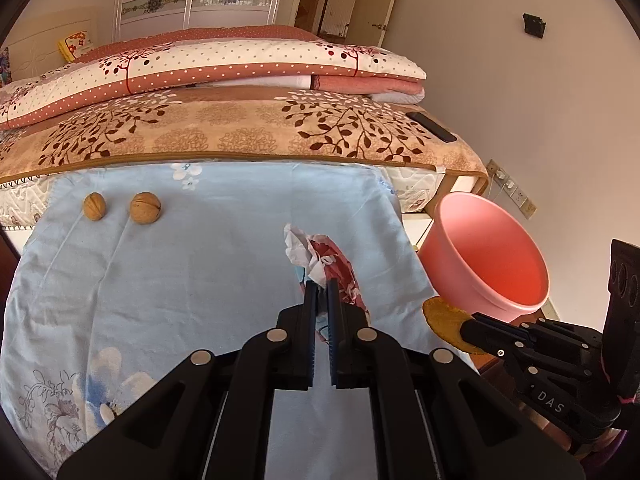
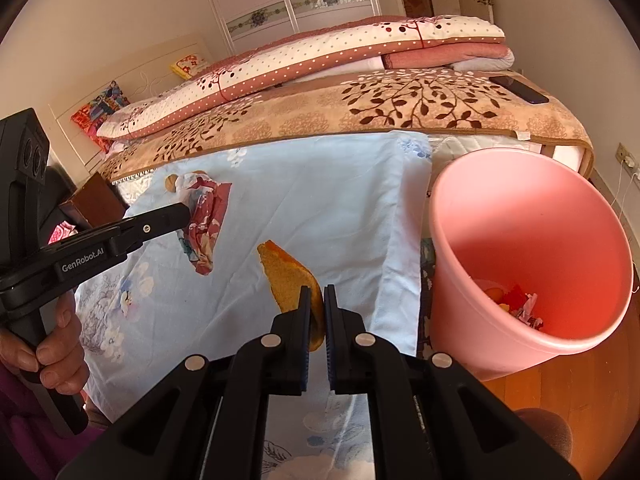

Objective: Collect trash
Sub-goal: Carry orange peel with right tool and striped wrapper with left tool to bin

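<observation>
The wrapper (image 1: 324, 264), red and white crumpled foil or paper, is pinched at its near end in the left gripper (image 1: 321, 286), jaws together on it, over the blue sheet (image 1: 180, 280). It looks very light and limp, likely to flutter or slide from the pads; a hold on the bunched, thicker middle would be surer than on a thin edge. The peel (image 2: 294, 284), a curved orange rind, is clamped edge-on in the right gripper (image 2: 316, 296). It seems light, stiff enough to keep its curve, perhaps slick on its outer skin, so gripping across the thickness suits it. The pink bin (image 2: 532, 248) stands at about three o'clock of the peel, close by, with scraps already at its bottom. Two walnuts (image 1: 120, 208) lie on the sheet at about ten o'clock of the wrapper, well apart from it.
</observation>
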A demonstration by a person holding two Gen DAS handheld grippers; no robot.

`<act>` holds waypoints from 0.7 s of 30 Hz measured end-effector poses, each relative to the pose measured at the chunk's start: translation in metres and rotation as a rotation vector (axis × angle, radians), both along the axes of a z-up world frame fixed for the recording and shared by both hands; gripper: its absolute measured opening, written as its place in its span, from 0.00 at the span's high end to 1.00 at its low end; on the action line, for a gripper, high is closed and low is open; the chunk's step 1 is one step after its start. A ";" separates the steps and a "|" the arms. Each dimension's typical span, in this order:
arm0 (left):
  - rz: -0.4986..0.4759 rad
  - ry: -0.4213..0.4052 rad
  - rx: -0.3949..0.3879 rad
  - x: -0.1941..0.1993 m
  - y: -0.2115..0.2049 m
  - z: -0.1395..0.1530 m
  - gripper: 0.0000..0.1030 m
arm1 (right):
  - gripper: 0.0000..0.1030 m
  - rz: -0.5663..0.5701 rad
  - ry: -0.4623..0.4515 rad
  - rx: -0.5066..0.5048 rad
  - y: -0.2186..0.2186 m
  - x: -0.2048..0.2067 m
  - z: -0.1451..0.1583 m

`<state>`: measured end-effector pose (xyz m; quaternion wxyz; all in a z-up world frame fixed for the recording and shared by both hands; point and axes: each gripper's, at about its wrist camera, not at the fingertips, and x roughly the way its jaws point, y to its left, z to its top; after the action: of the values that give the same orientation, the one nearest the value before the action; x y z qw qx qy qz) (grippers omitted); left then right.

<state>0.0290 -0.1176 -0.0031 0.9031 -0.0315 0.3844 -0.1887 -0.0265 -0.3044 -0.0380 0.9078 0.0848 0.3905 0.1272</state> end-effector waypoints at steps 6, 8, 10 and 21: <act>-0.058 -0.020 -0.046 0.004 -0.024 0.018 0.96 | 0.94 -0.128 -0.048 0.020 -0.036 -0.001 0.018; -0.078 -0.020 -0.063 0.006 -0.033 0.022 0.96 | 0.94 -0.170 -0.054 0.027 -0.050 -0.001 0.022; -0.098 -0.029 -0.070 0.007 -0.043 0.027 0.96 | 0.94 -0.212 -0.058 0.033 -0.063 -0.001 0.024; -0.231 -0.066 -0.055 0.009 -0.111 0.035 0.96 | 0.94 -0.406 -0.068 0.060 -0.122 -0.008 0.026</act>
<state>0.0376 -0.2289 0.0314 0.8863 -0.0056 0.3502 -0.3031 -0.0344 -0.4268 -0.0117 0.9245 0.1844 0.3307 -0.0441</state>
